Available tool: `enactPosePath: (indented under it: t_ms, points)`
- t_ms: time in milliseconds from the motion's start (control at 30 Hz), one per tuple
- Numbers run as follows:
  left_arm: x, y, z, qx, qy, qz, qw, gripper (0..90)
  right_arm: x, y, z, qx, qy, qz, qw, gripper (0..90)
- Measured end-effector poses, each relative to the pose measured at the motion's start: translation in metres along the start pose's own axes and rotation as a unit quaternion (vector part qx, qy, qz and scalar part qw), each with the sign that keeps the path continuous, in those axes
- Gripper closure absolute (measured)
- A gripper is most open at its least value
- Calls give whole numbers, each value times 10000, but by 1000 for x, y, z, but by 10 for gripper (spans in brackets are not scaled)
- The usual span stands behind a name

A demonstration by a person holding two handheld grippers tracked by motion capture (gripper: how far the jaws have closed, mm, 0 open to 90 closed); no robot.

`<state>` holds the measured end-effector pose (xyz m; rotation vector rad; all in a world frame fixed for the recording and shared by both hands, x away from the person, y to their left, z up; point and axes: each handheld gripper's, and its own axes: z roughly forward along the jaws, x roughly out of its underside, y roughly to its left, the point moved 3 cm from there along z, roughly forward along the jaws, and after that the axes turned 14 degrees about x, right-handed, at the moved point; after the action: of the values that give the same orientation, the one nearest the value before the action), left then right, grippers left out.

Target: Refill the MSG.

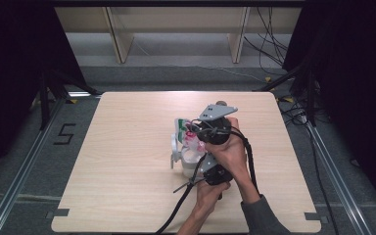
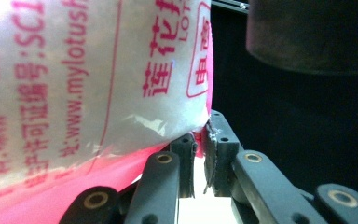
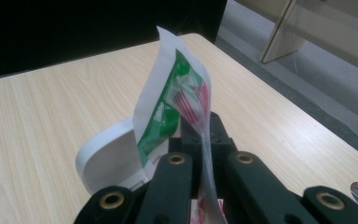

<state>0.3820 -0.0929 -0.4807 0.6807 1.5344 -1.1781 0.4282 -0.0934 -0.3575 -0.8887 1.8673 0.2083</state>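
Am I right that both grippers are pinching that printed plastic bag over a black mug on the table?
Nearly. Both the left gripper and the right gripper are shut on the plastic bag, but the mug under it is white, not black, as the high view shows; the right gripper view shows its white rim too.

A translucent white packet [image 2: 84, 79] printed with pink-red lettering and a green-and-red striped end [image 3: 177, 107] is seen. Black tongs [image 3: 204, 140] with brass-coloured pins, a white container [image 3: 107, 163] and a pale wood-grain tabletop [image 1: 127, 147] are shown.
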Motion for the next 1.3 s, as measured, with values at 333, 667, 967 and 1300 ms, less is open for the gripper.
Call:
enactPosePath:
  t_ms: [333, 667, 967, 1300]
  points:
    - [-1, -1, -1, 41, 26, 5, 10000, 826, 0, 1, 0, -19, 7, 41, 10000, 900]
    - [-2, -1, 0, 67, -63, -46, 9999, 826, 0, 0, 0, 28, -30, 74, 10000, 900]
    - [-2, 0, -1, 268, 138, 131, 9995, 826, 0, 1, 0, -34, 10, 58, 10000, 900]
    - [-1, 1, -1, 294, 117, 127, 9994, 826, 0, 1, 0, -45, 29, 37, 10000, 900]
